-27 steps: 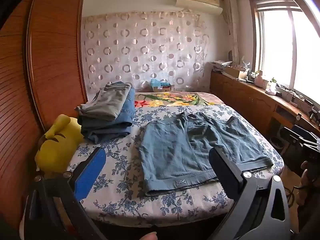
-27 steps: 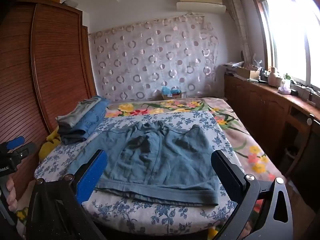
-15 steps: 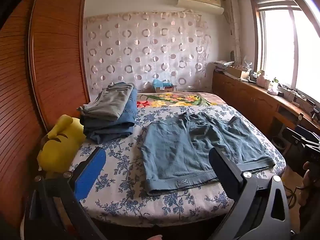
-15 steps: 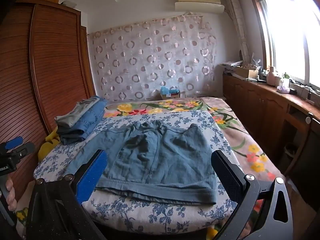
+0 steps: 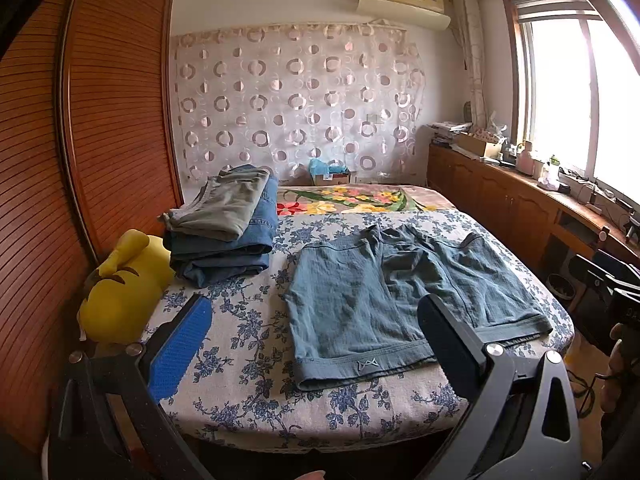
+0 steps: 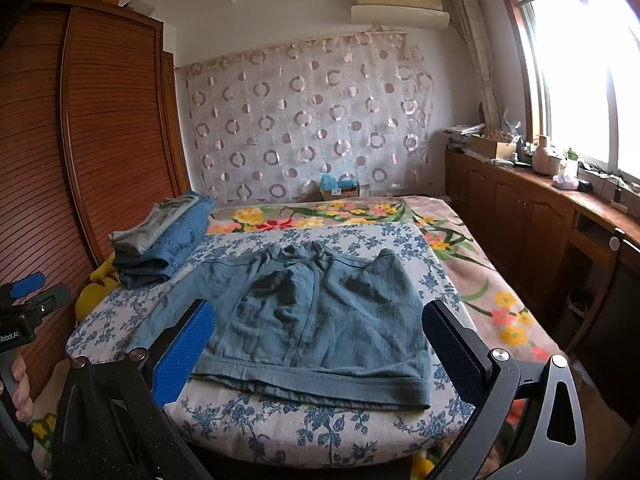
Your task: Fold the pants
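Note:
Blue-grey short pants (image 5: 396, 300) (image 6: 316, 320) lie spread flat on the blue-flowered sheet of the bed, hems toward me and waistband at the far side. My left gripper (image 5: 316, 344) hovers open in front of the bed's near edge, left of the pants' middle, with nothing between its fingers. My right gripper (image 6: 320, 344) is open too, held just short of the pants' near hem, its jaws wide and empty. The other gripper's body (image 6: 24, 312) shows at the left edge of the right wrist view, held by a hand.
A stack of folded jeans and grey trousers (image 5: 228, 224) sits at the bed's far left. A yellow plush toy (image 5: 120, 292) lies by the wooden wardrobe (image 5: 100, 120). A flowered blanket (image 5: 352, 200) covers the far end. Wooden cabinets (image 6: 540, 216) run under the window on the right.
Both views have tilted slightly downward and drifted a little closer to the bed. The pants lie as before, and both grippers stay wide open.

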A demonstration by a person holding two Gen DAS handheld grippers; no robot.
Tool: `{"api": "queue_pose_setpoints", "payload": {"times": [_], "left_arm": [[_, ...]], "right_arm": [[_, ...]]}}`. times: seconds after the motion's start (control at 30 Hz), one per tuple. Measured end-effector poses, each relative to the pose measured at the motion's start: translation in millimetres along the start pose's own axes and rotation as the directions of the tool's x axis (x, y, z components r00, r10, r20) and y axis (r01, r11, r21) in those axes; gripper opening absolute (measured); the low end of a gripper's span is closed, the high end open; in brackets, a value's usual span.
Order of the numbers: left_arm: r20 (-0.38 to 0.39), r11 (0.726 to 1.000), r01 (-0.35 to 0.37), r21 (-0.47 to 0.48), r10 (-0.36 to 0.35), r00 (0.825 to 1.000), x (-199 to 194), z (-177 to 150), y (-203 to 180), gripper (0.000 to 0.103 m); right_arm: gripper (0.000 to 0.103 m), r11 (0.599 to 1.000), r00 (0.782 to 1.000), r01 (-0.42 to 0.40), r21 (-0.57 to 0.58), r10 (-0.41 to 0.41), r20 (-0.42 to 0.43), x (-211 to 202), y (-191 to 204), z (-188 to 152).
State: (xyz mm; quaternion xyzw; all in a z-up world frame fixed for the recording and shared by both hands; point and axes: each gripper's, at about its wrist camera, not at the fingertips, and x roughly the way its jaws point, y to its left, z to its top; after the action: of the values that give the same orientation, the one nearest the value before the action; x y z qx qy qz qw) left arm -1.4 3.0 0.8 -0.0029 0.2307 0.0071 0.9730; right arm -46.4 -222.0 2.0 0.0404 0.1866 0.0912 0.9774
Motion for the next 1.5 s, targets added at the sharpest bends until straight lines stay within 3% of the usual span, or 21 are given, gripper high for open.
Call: {"api": "queue_pose_setpoints", "payload": {"times": [1.5], "left_arm": [[0.016, 1.000, -0.006, -0.004, 0.006, 1.000, -13, 7, 8, 0.103]], "right_arm": [[0.103, 1.000, 1.000, -0.002, -0.011, 0.002, 0.004, -3, 3, 2]]}}
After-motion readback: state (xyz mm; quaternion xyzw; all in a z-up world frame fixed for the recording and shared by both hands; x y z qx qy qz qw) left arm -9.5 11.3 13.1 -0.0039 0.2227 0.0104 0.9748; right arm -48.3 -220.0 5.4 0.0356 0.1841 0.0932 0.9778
